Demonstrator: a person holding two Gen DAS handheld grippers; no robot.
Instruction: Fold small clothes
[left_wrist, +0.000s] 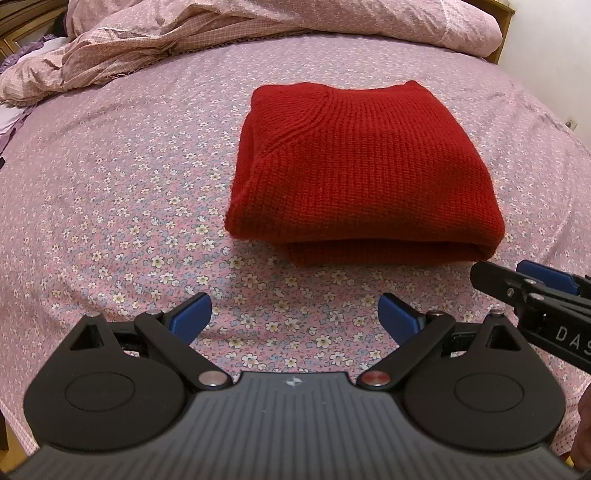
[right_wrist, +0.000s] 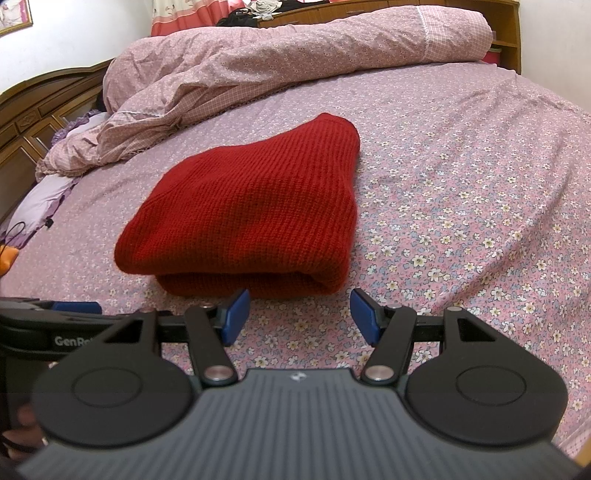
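Red sweater (left_wrist: 362, 170) sits folded at frame centre on the flowered bedsheet (left_wrist: 110, 206), left gripper (left_wrist: 294, 314) and right gripper (right_wrist: 299, 314) both spread wide, empty, folding apparently finished.

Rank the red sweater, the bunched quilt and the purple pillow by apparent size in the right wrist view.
1. Bunched quilt, widest, though farthest away.
2. Red sweater, folded on the bed.
3. Purple pillow, smallest as seen, but partly hidden under the quilt and cut by the frame, so its true size is unsure.
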